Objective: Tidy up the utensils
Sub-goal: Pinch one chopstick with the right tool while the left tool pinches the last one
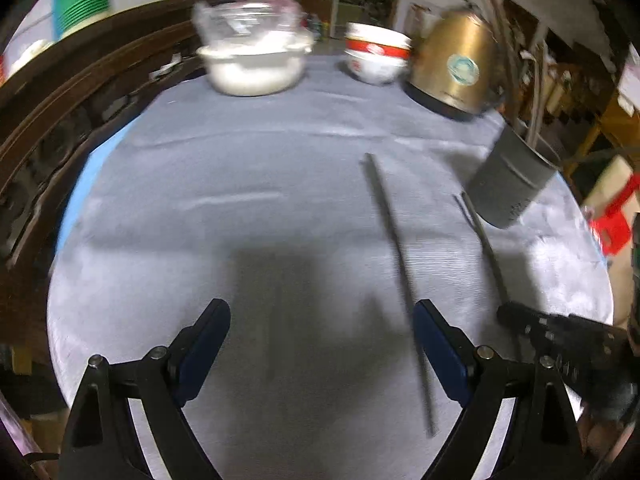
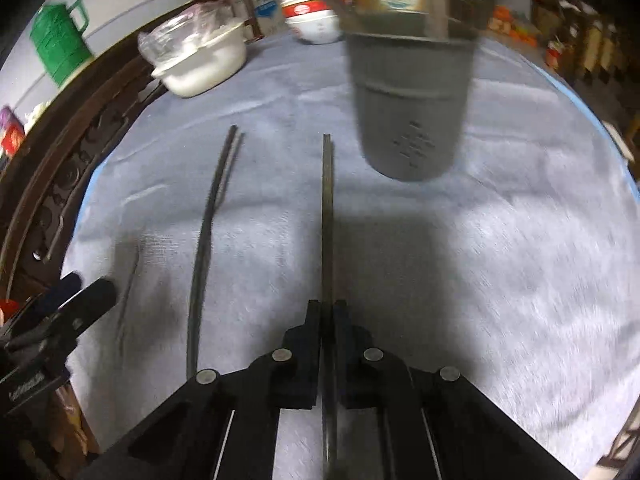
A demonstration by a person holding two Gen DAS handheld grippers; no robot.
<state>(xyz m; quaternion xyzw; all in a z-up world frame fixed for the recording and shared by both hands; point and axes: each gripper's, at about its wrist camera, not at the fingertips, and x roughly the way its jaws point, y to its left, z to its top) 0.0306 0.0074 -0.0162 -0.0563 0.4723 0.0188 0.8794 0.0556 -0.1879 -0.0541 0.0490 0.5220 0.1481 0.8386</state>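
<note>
A grey-clothed round table [image 2: 500, 260] filled both wrist views, with the grey utensil holder [image 2: 412, 108] as the fixed mark. Far left of the holder, a green jug [image 2: 60, 48] stood on a dark wooden ledge, blurred and cut by the lens edge. Nearer, one white basin [image 1: 254, 68] sat under crumpled clear plastic that hid its contents. Two stacked red-and-white bowls [image 1: 376, 56] followed, then one brass-coloured kettle [image 1: 456, 68] behind the holder, its top cropped in the right view.

Left of the holder, the left gripper [image 1: 322, 344] hung over bare cloth with its jaws spread wide and nothing between them. One dark chopstick [image 1: 400, 276] lay loose on the cloth beside its right finger; whether a second lay against it could not be made out through the blur.

Just left of the holder, the right gripper [image 2: 328, 312] was clamped tight on another chopstick [image 2: 327, 216], whose tip pointed toward the holder's base. Its lower end ran out of frame.
</note>
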